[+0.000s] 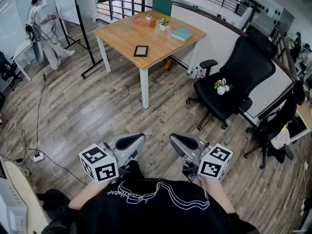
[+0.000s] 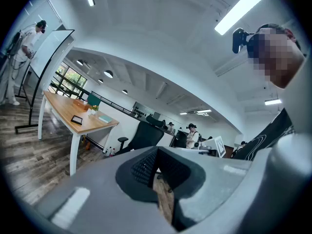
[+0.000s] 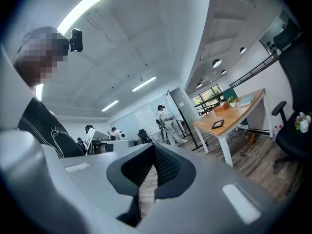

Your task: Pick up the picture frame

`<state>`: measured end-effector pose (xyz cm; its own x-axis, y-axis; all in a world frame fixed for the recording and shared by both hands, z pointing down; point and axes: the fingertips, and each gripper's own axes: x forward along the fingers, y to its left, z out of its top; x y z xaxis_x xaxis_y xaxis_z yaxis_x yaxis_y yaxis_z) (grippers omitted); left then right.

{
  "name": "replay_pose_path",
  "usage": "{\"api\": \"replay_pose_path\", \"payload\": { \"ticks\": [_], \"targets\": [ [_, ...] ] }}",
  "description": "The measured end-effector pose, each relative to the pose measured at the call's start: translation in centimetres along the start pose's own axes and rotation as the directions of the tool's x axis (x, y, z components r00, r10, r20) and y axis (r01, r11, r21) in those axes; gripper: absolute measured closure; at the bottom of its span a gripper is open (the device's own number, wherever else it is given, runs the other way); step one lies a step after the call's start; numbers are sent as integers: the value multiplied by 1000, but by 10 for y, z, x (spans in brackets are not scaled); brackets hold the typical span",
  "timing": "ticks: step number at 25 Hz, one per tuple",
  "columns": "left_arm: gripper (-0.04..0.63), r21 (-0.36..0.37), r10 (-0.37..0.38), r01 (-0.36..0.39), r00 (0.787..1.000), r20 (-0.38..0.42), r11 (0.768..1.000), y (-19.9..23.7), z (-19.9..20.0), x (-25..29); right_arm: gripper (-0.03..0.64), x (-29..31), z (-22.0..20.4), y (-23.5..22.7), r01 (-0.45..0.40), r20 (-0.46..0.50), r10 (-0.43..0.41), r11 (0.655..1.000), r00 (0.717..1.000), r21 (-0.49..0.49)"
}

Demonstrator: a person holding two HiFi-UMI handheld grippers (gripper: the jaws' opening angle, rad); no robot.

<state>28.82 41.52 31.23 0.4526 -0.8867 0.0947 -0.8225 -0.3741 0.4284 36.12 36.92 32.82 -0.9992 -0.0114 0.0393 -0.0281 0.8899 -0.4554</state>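
The picture frame (image 1: 141, 51) is small, dark-rimmed and lies flat near the front edge of a wooden table (image 1: 119, 33). It also shows as a small dark rectangle in the left gripper view (image 2: 76, 119) and the right gripper view (image 3: 218, 123). Both grippers are held close to my chest, well short of the table. My left gripper (image 1: 139, 139) (image 2: 156, 172) has its jaws together with nothing between them. My right gripper (image 1: 174, 141) (image 3: 146, 172) is likewise shut and empty.
On the table stand a wooden box (image 1: 145, 22), a small potted plant (image 1: 164, 23) and a teal book (image 1: 182, 33). A black office chair (image 1: 234, 82) with a flower pot (image 1: 221, 87) on its seat stands right. A person (image 1: 41, 28) stands far left by a whiteboard.
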Motion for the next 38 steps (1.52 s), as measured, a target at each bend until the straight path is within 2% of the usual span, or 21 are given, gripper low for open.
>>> {"api": "replay_pose_path", "payload": {
  "ticks": [7,14,23,29,34,38],
  "targets": [
    [595,5,4,-4,999,-33,1000,3,-6,4,594,0,-6,-5,15,3,-15,1000,1000,12],
    [595,-29,0,-2,998,-67,1000,12,-20,14,593,-9,-15,-16,53,5,-53,998,999,21],
    [595,-65,18,-25,994,-107,998,44,-25,30,592,3,-13,-41,110,30,-112,992,993,58],
    [594,-71,26,-36,990,-137,997,80,-21,43,520,17,-10,-69,171,30,-173,984,985,49],
    [497,-60,47,-57,987,-156,997,135,-1,53,463,48,5,-105,239,39,-241,969,970,55],
    [436,-81,53,-63,991,-125,995,186,29,63,414,82,22,-136,283,46,-286,957,957,61]
  ]
}}
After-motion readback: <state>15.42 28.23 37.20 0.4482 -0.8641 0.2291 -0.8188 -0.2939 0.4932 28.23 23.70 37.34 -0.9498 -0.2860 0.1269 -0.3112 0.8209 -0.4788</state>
